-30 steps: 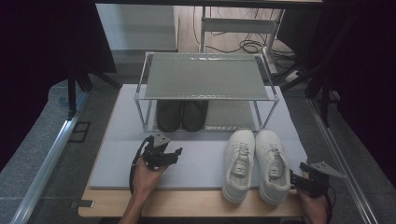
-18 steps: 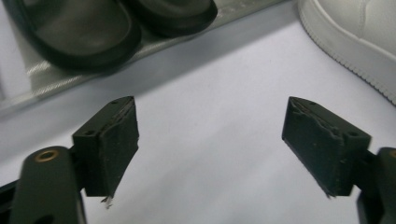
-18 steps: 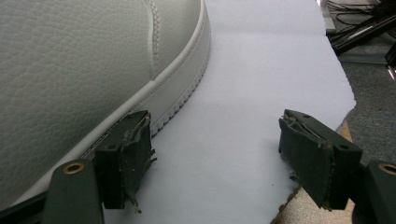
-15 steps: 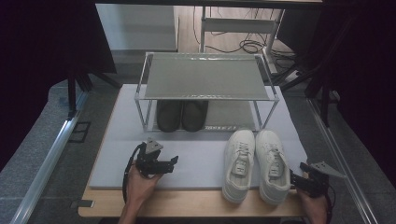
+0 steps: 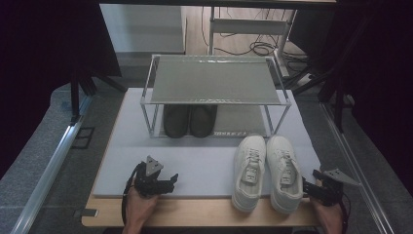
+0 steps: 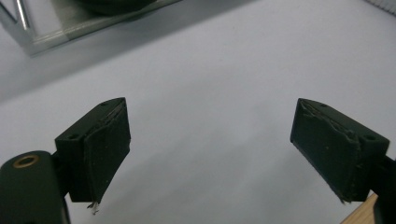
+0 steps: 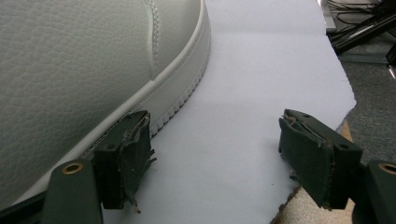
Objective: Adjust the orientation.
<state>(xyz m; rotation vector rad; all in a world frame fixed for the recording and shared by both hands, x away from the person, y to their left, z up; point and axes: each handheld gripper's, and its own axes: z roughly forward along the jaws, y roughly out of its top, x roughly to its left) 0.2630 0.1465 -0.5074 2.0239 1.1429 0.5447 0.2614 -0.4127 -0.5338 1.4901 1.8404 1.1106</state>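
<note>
Near the six o'clock edge of the table (image 5: 204, 218), at about seven o'clock, my left tool (image 5: 165, 184) sits low over the grey mat (image 5: 204, 165); its jaws have just been opening and now stand spread wide with nothing between them, bare mat beyond in the left gripper view. At five o'clock my right tool (image 5: 308, 187) rests just beside the heel of the right-hand white sneaker (image 5: 283, 170), jaws parted and pinching nothing; in the right gripper view one pad (image 7: 133, 154) lies close against the shoe's sole edge, though I cannot tell if it touches. The other white sneaker (image 5: 250, 171) lies alongside, toes toward twelve o'clock. Beyond them the wire rack (image 5: 214, 80) shelters a dark pair of shoes (image 5: 190, 119) on its lower level, at eleven o'clock from the sneakers.

I judge the dark pair stowed and the white pair next. That calls for swinging my left tool toward three o'clock to the nearer sneaker's heel, and closing my right on its shoe's heel collar.
</note>
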